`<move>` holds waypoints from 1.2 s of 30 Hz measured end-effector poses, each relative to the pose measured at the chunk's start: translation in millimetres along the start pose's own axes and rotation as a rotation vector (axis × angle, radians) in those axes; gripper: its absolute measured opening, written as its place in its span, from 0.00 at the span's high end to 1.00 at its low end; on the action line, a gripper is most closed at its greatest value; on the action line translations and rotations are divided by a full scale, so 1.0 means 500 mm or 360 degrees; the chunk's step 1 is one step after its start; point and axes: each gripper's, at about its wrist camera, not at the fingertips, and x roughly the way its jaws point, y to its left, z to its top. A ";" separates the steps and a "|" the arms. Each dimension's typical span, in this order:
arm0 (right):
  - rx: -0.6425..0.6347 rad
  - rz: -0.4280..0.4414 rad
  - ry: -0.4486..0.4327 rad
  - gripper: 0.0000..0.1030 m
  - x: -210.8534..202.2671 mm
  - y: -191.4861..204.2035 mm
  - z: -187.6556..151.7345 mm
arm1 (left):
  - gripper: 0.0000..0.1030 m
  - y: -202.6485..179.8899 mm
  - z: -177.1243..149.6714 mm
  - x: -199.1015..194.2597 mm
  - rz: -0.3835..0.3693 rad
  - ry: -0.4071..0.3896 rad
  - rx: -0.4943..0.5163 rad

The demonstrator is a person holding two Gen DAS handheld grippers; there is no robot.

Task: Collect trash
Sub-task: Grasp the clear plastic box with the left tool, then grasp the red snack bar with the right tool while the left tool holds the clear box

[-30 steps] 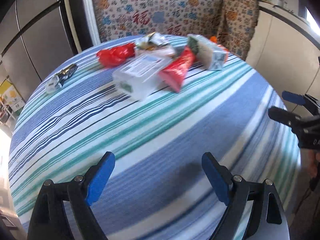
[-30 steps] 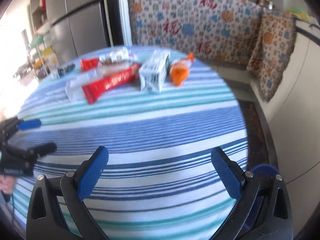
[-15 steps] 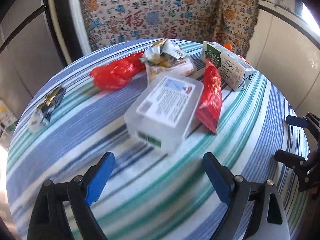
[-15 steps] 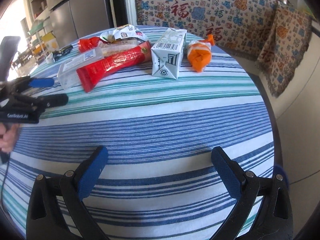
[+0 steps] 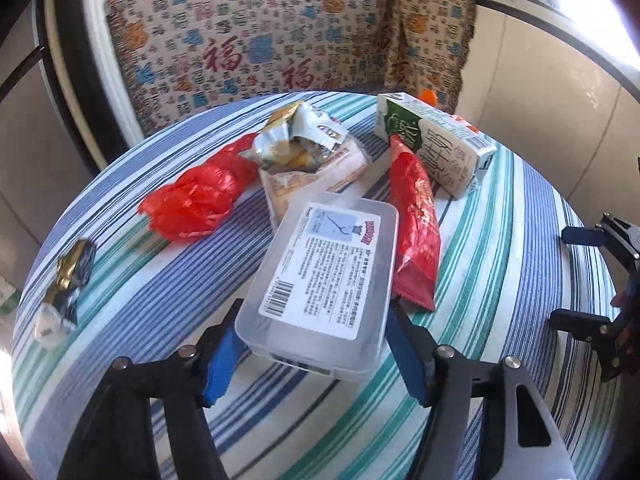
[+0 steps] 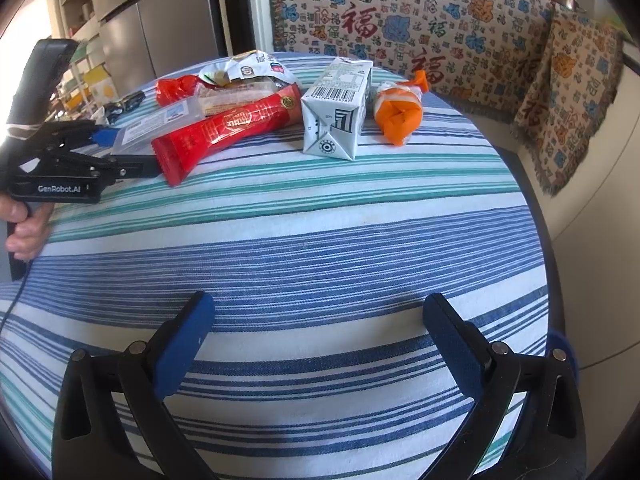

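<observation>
Trash lies on a round striped table (image 5: pixel 520 240). A clear plastic box (image 5: pixel 324 280) with a white label sits between the open jaws of my left gripper (image 5: pixel 312 344), its near end between the blue pads, which stand close to its sides. Beside it lie a long red wrapper (image 5: pixel 416 224), a milk carton (image 5: pixel 436 144), a red plastic bag (image 5: pixel 200 200), and crumpled foil wrappers (image 5: pixel 300 136). My right gripper (image 6: pixel 316 344) is open and empty over bare cloth. An orange packet (image 6: pixel 400 112) lies by the carton (image 6: pixel 340 108).
A small dark and gold wrapper (image 5: pixel 68 276) lies at the table's left edge. A patterned cloth covers a bench (image 5: pixel 260 40) behind the table. A refrigerator (image 6: pixel 160 20) stands at the far left. The right gripper shows at the right edge in the left wrist view (image 5: pixel 588 280).
My left gripper has moved forward across the table until the clear box sits between its jaws. My right gripper has moved forward a little, still open.
</observation>
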 end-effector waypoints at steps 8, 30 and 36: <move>0.0007 -0.0006 -0.0002 0.00 -0.002 -0.002 0.002 | 0.33 -0.014 -0.114 -0.088 0.0432 0.0014 -0.0437; 0.0577 -0.0002 0.0088 0.18 0.136 0.137 0.234 | 0.28 -0.002 -0.179 -0.128 0.0400 -0.0025 -0.0584; 0.0236 0.0112 0.0124 0.69 0.088 0.153 0.187 | 0.26 -0.002 -0.178 -0.124 0.0399 -0.0019 -0.0572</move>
